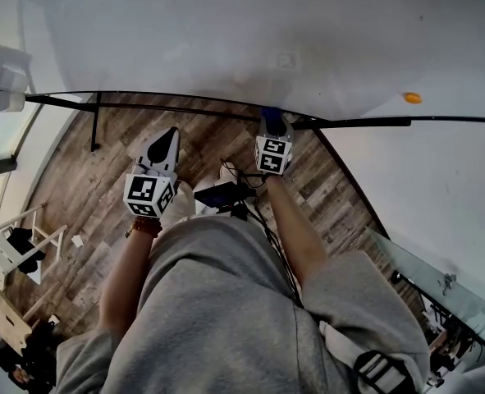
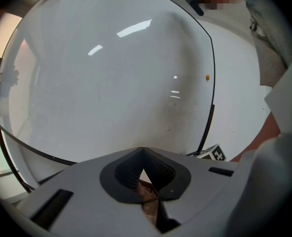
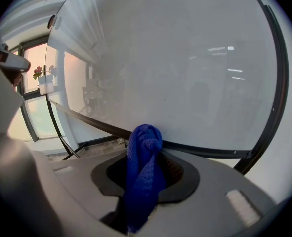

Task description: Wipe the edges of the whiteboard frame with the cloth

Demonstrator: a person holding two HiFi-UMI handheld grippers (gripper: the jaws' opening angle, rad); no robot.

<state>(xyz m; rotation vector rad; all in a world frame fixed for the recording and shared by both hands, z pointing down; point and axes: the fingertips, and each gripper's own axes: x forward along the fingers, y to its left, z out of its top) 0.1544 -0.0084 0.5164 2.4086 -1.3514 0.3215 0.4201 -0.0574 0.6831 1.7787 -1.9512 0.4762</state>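
Observation:
The whiteboard fills the top of the head view, and its black frame runs along the lower edge. My right gripper is shut on a blue cloth, with the cloth at the bottom frame rail. In the right gripper view the cloth bunches up between the jaws, right in front of the frame. My left gripper hangs lower left of the rail over the wooden floor, jaws together and empty. In its own view the left gripper faces the whiteboard and the side of the frame.
An orange magnet sticks to the wall right of the board. The board's stand leg drops at left. A black device with cables lies on the floor by my feet. White furniture stands lower left, and a glass surface lower right.

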